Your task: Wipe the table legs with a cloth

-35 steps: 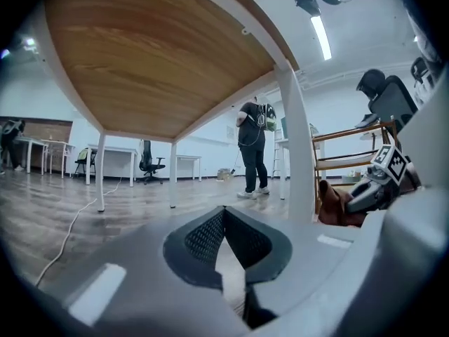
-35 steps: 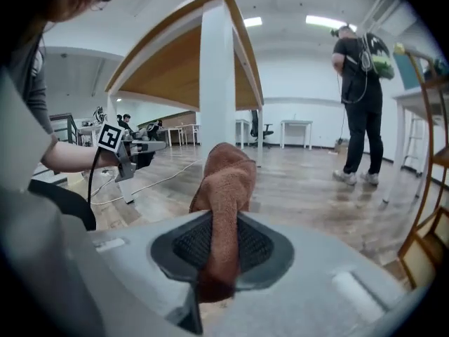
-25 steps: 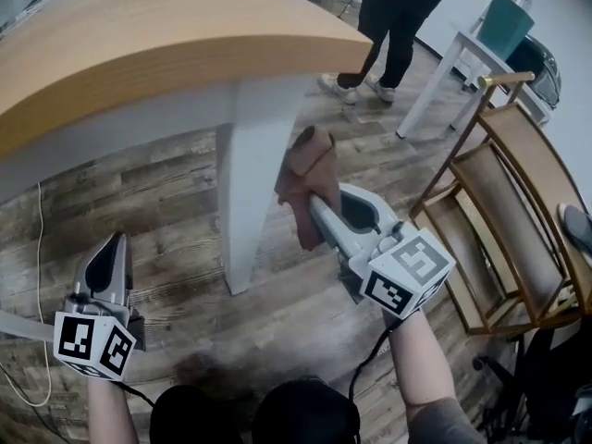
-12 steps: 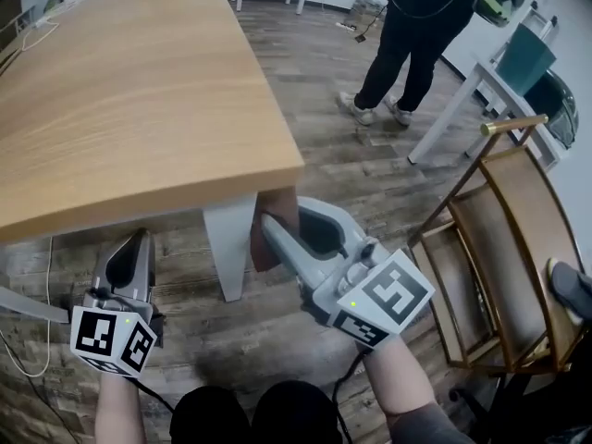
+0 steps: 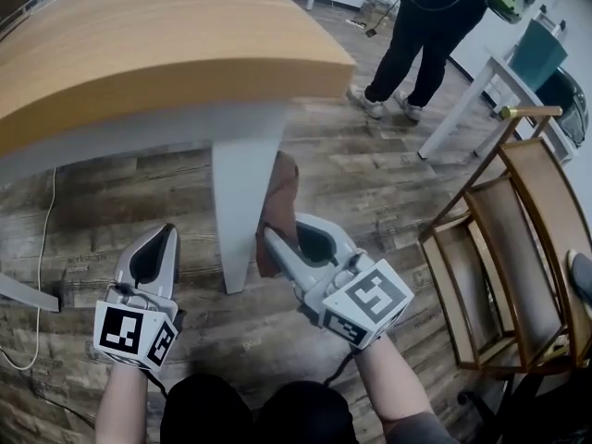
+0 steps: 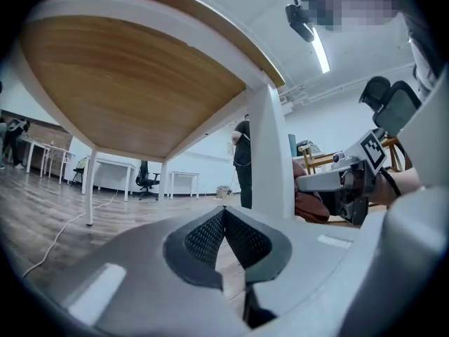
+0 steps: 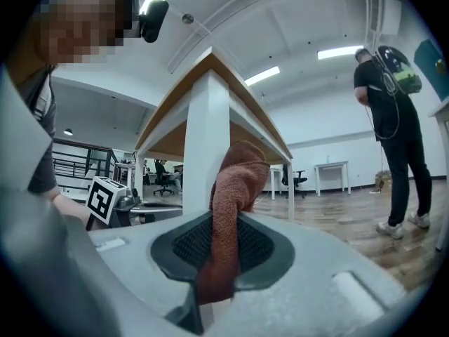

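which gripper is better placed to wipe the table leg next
Right. The right gripper is shut on the brown cloth, which hangs close beside the white table leg. The left gripper is shut with nothing in it, on the leg's other side, so it probably just waits.

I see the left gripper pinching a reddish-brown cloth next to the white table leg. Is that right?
Not quite. It is the right gripper that pinches the reddish-brown cloth next to the white table leg, as the right gripper view shows. The left gripper is shut with nothing between its jaws.
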`<state>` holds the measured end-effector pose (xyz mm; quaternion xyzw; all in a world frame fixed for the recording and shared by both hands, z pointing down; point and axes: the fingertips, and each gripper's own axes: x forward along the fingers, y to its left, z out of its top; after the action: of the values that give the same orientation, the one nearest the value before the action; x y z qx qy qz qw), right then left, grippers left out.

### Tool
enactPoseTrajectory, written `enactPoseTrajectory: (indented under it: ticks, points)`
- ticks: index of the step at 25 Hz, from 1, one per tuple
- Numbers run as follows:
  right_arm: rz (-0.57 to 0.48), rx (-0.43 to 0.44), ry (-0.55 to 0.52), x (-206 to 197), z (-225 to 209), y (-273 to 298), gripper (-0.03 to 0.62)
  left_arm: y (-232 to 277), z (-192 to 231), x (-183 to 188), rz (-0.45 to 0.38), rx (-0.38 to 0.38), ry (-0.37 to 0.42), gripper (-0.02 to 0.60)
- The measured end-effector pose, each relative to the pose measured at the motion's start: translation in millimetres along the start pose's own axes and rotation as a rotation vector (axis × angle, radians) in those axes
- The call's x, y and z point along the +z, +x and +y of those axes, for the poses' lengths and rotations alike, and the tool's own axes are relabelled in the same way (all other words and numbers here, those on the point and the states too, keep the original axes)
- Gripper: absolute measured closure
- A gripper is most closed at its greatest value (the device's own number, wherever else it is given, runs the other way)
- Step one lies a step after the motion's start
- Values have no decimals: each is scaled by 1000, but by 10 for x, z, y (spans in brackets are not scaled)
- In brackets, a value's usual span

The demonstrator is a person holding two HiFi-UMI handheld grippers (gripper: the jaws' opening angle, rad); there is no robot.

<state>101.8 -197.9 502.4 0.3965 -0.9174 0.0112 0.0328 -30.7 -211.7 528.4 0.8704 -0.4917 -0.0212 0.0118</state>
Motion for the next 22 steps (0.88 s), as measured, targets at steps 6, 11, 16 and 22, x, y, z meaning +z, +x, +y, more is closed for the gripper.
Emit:
enactPoseTrajectory:
  ticks: [6, 11, 16, 22]
  points:
    - [133, -5, 70, -987, -60, 82, 531, 19, 16, -672, 24, -29, -3, 563]
    - [225, -21, 182, -1788, -87, 125, 531, -3, 41, -1323, 61, -24, -34, 563]
    - [305, -31, 243, -2349, -47, 164, 531, -54, 52, -1707, 99, -23, -58, 563]
    - [383, -59, 294, -2913, -42, 214, 531, -26, 101, -1917, 109, -25, -76, 563]
